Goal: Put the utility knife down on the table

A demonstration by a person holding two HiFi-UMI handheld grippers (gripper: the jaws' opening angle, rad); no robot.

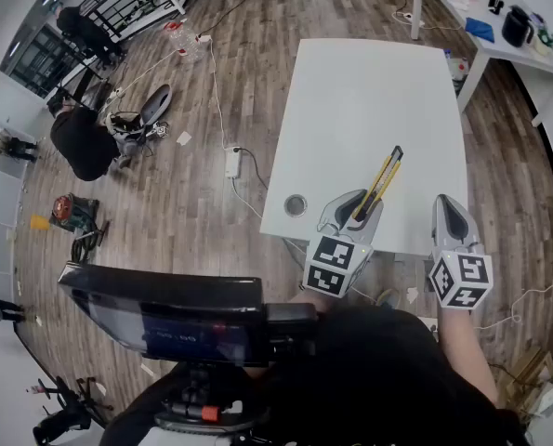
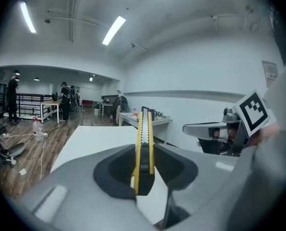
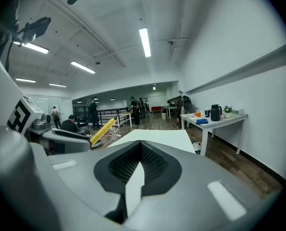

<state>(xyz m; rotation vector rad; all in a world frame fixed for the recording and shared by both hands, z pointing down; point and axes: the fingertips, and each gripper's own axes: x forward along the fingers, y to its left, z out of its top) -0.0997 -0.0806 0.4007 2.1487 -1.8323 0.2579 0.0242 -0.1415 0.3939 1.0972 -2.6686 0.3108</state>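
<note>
Fingers (image 2: 115, 173) of left gripper (image 1: 358, 210) clamp utility knife (image 1: 384, 177), long axis forward, seemingly above table (image 1: 369, 91). Right gripper (image 1: 448, 207) closed, empty.

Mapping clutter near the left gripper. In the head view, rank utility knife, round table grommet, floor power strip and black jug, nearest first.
1. utility knife, held in the left gripper.
2. round grommet, just left, on the table.
3. power strip, farther left, off the table.
4. black jug, far upper right.

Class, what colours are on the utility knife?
Yellow with black, on the utility knife; clearest in the left gripper view.
</note>
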